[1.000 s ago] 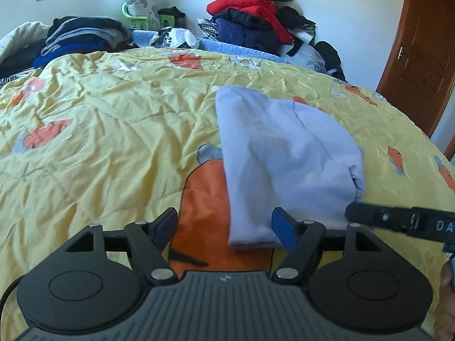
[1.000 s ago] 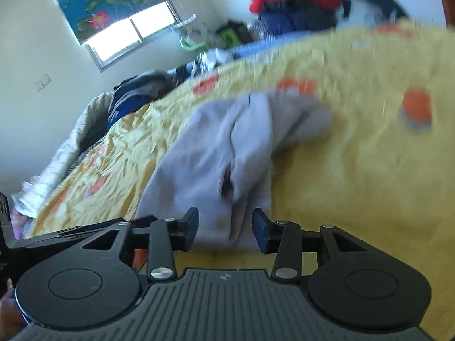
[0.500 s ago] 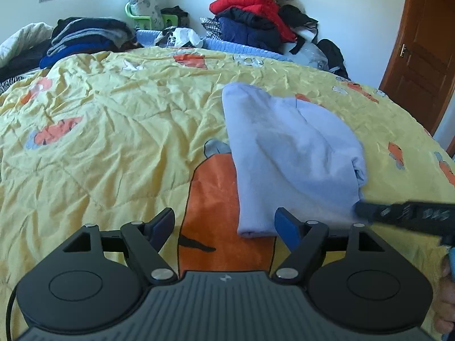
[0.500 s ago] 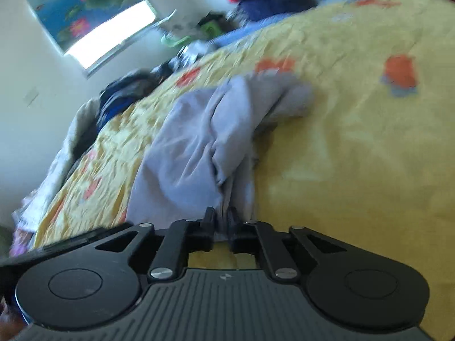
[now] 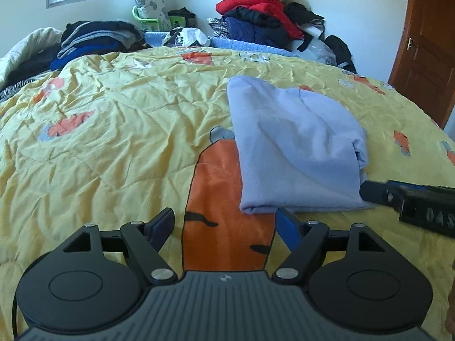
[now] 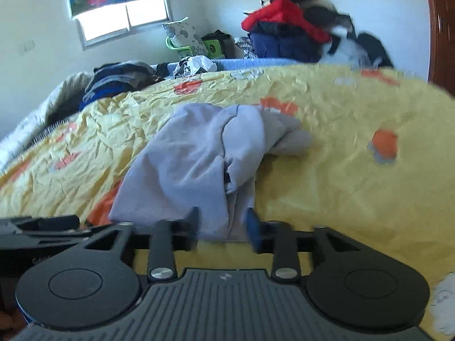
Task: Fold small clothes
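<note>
the pale blue garment (image 5: 295,153) is lying part-folded on the yellow bedspread (image 5: 113,147), its right edge bunching loosely. the left gripper (image 5: 224,221) is hovering spread just short of the near hem, and the right gripper (image 6: 223,227) is sitting spread at the hem's right end, gripping nothing. if either closes on only the top layer, the fold is likely going to peel open, and dragging could be rucking the bedspread.

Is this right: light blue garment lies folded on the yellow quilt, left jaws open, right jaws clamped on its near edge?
Not quite. The right gripper has its jaws open, straddling the near edge of the light blue garment, as the right wrist view shows. The rest holds.
</note>
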{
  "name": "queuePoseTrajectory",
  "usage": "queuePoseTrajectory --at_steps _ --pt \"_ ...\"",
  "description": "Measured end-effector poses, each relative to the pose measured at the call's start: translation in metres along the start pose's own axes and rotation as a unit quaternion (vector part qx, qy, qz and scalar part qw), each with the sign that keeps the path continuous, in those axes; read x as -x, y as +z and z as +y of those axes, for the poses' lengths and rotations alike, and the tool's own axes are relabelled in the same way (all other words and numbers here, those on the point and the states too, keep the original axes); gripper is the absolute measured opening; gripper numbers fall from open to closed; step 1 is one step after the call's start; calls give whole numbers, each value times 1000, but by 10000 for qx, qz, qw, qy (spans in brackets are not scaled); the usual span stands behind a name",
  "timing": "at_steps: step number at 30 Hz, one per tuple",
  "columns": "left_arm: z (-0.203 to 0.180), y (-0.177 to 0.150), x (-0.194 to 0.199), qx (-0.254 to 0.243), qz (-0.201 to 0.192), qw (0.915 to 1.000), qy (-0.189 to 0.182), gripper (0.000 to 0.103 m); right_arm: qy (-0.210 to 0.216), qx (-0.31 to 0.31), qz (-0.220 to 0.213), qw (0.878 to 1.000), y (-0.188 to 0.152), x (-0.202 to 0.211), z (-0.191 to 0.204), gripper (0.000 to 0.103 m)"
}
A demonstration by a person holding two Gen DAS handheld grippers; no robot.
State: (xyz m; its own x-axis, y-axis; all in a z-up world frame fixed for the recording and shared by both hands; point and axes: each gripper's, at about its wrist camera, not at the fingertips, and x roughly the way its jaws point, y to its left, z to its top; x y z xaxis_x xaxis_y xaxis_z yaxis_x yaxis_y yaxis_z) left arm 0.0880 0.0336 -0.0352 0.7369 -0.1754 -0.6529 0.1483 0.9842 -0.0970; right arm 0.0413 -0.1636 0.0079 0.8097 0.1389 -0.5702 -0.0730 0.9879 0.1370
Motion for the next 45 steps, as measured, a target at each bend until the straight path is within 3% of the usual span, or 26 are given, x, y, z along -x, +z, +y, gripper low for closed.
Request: queuePoseTrajectory --at_steps 9,19,22,25,31,37,45 --pt "-4 -15 12 52 -66 9999 85 81 -68 53 243 9997 -28 7 17 68" --pt "-3 -23 15 99 -166 9996 196 81 -145 211 74 9996 -29 14 23 89" --pt "-6 -27 18 11 -182 9995 266 81 -502 40 278 9983 -28 12 22 84" --pt "-7 -33 22 -58 -288 9993 227 82 -180 70 185 9996 -42 30 25 89" --pt "-11 -42 22 -185 -415 9982 380 83 -423 91 205 9989 -49 32 24 90" --pt "-10 -45 22 -151 -429 9980 446 93 -765 28 110 9970 -58 24 18 92" --pt "-11 -45 19 -148 -375 9977 553 98 -765 -83 -39 9970 -63 19 8 100"
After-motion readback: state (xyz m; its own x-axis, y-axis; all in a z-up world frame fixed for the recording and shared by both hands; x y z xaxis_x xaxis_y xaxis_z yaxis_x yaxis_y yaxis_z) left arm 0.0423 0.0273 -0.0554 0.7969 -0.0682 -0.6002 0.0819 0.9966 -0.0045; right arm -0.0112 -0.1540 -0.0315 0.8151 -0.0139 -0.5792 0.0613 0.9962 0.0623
